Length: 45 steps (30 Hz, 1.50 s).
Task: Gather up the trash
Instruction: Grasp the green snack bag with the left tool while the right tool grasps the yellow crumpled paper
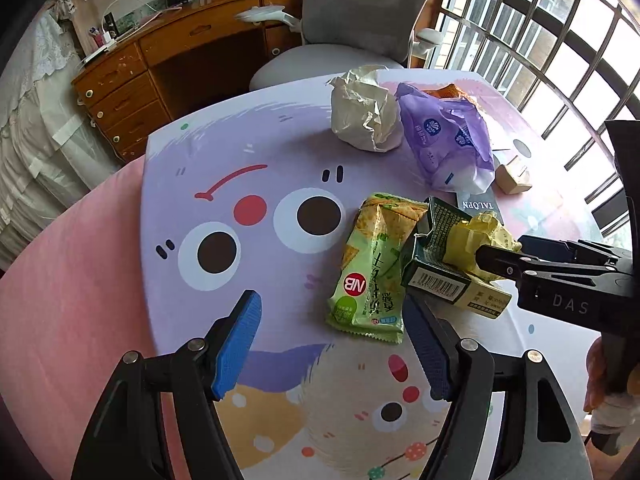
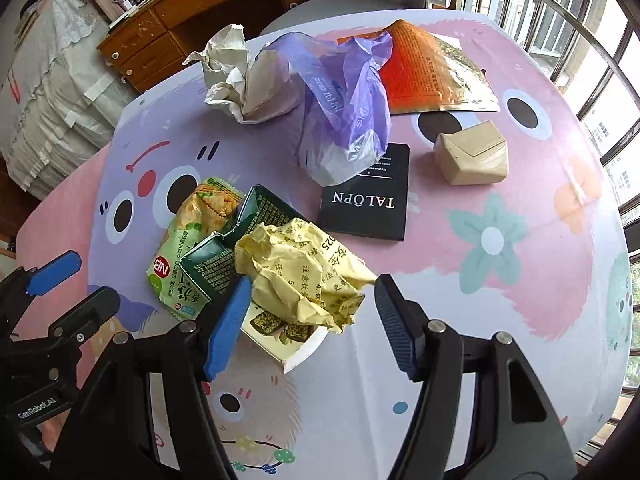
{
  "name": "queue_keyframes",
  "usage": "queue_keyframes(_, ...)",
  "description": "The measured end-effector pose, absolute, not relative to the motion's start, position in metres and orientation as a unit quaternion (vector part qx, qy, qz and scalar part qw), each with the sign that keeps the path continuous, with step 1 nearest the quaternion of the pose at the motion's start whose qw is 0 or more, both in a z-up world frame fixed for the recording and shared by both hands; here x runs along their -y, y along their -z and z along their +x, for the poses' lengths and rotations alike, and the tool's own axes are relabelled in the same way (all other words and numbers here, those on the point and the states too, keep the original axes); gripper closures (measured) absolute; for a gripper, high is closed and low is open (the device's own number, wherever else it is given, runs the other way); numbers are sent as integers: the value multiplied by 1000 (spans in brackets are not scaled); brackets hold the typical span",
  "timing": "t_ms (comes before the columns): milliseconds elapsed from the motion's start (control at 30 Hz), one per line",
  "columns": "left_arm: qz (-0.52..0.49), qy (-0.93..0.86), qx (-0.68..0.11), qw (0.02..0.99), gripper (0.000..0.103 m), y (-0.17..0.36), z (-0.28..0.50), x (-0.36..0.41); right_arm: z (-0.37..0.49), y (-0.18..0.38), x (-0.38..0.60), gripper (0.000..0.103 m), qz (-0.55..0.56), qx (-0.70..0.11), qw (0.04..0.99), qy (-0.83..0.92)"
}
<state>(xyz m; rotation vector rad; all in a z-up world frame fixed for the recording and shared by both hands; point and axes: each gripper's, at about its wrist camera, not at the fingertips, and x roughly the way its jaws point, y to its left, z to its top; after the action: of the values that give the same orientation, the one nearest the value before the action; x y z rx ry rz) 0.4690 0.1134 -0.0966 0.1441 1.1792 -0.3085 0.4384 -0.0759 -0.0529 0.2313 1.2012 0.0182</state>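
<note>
On a table (image 2: pixel 500 320) covered with a cartoon-printed cloth, the trash lies in a loose spread. Farthest left is a green snack packet (image 2: pixel 188 236) marked "NB", lying flat and crinkled. Its right edge is overlapped by a torn dark green carton (image 2: pixel 224 264) with a barcode on one side, and a crumpled yellow paper wad (image 2: pixel 304 276) printed with dark characters sits on top of that carton. Behind these stand a crumpled beige paper bag (image 2: pixel 248 80) and a slumped purple plastic bag (image 2: pixel 340 112), the latter resting partly on a black card (image 2: pixel 368 204) lettered "TALOPN". Further right lie an orange and gold foil pouch (image 2: pixel 432 72) and a small tan box (image 2: pixel 472 152).

The left gripper (image 1: pixel 332 320) is spread wide, empty, with the lower end of the snack packet (image 1: pixel 372 276) between its blue pads; whether the pads touch it cannot be told. The right gripper (image 2: pixel 310 308) is likewise released, its fingers straddling the yellow wad: the left pad (image 2: pixel 228 328) is just beside the carton, the right pad well apart from the paper. In the left wrist view, a right-gripper finger appears to press against the wad (image 1: pixel 476 244).
</note>
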Motion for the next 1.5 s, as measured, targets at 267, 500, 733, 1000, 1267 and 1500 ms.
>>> queue_keyframes(267,91,176,-579,791,28,142,505,-89,420,64,93,77,85,-569,817,36)
queue_keyframes(500,93,198,-600,769,36,171,523,-71,400,64,119,90,131,-563,814,58)
queue_keyframes(733,97,195,-601,769,84,181,517,-68,382,43,119,102,160,-540,825,44)
queue_keyframes(1000,39,169,-597,784,100,164,477,-98,363,25,114,101,163,-543,823,16)
queue_keyframes(1267,16,159,-591,791,100,141,438,-111,380,24,124,38,189,-534,824,22)
queue_keyframes(1500,22,166,-588,791,100,133,436,-112,409,30,115,38,144,-527,836,42)
